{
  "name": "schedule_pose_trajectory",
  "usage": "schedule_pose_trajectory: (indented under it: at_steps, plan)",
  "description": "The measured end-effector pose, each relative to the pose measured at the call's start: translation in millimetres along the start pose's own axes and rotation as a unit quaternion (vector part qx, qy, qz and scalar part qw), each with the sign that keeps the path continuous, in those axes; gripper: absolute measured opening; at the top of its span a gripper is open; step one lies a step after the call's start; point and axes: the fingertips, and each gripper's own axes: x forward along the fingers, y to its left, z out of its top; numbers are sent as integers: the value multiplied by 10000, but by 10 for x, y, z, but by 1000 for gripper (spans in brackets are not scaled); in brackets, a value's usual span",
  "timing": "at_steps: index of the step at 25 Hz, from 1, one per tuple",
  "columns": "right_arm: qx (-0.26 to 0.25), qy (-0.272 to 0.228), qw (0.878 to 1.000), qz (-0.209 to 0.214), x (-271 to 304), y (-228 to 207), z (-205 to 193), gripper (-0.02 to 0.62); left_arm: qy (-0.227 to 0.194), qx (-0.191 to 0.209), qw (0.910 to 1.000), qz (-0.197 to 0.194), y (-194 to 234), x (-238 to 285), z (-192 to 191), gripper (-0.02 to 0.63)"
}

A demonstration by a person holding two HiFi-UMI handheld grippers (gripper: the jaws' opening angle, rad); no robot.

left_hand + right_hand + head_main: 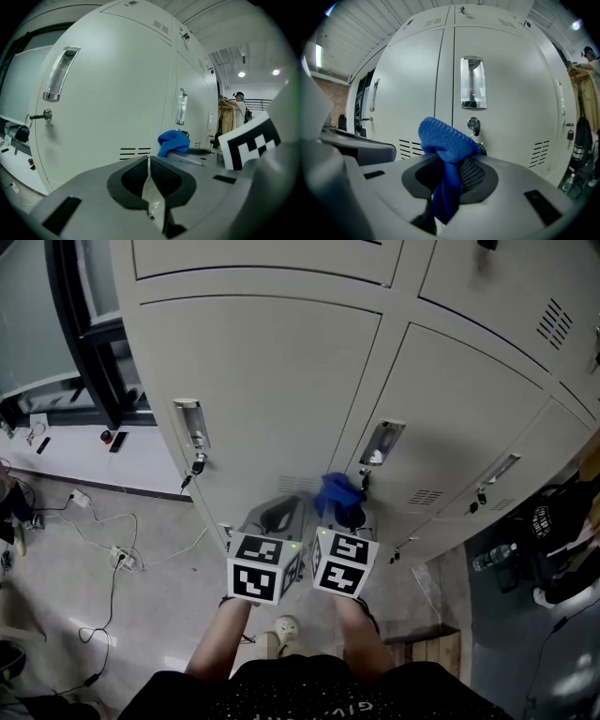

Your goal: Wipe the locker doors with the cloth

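Pale grey locker doors [272, 381] fill the head view, each with a chrome handle [190, 423] and a keyed lock. My right gripper [345, 514] is shut on a blue cloth [336, 493], which bunches above its jaws and hangs down between them [446, 154]. It is held a little short of the door with the handle [473, 83] and key lock [473, 125]. My left gripper [279, 517] is beside it on the left, shut with nothing between its pads [148, 176], facing the neighbouring door [108, 98]. The blue cloth [173, 141] shows to its right.
Cables and a power strip [122, 559] lie on the floor at left. A wooden pallet [427, 645] and a bottle [492, 557] sit at lower right, with dark bags [562, 531] beside them. A person [240, 110] stands far down the locker row.
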Motion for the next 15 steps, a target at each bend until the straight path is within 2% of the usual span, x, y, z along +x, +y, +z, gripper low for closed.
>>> schedule_pose_trajectory:
  at_steps: [5,8,11,15]
  plan:
    - [-84,-73,9999,-35,-18,79,7,84,-21,-104,9997,207,165,-84,-27,9]
    - [-230,-196,9994,140,-18,310,32,84,-52,-188,9989,419,338,-194,-55,9]
    - [-307,-215,9974,616,2,738,30,84,-85,-274,9968,744,588,-370,-76,9]
    - [-509,-109,9874,1496,28,1476,-39,84,-154,-540,9872,1493,1082,-758,-169,9]
